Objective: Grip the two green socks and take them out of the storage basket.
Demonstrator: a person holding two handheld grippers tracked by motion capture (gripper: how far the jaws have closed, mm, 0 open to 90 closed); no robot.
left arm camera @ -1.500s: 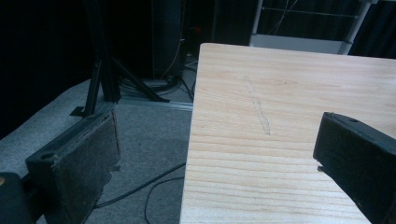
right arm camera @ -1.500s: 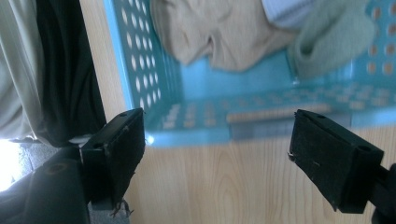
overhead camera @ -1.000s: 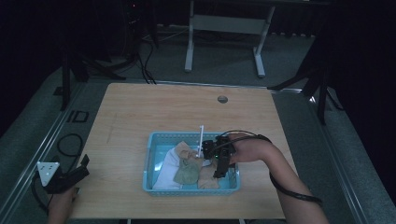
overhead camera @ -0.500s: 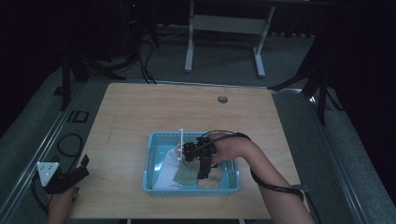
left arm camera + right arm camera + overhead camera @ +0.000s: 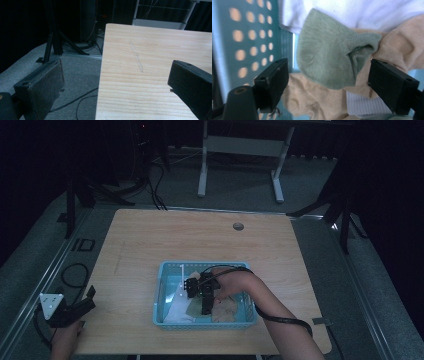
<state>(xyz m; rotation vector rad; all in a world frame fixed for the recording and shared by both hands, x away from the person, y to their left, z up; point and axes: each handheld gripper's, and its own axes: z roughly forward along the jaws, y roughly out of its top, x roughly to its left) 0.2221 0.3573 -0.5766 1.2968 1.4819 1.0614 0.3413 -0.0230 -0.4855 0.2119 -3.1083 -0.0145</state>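
Green sock (image 5: 329, 60), soft ribbed knit, lies crumpled in the blue basket (image 5: 165, 275); the right gripper (image 5: 327, 82) points down, fingers spread around it.

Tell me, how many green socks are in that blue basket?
1 green sock, lying between the open jaws of the right gripper, on top of beige and white pieces in the blue basket. More may be hidden underneath.

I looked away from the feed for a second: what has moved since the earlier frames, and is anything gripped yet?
The right gripper has swung from the basket's right side toward its middle and now points down over the green sock, jaws open on either side of it, nothing gripped. The left gripper stays open at the table's near left corner. The blue basket has not shifted.
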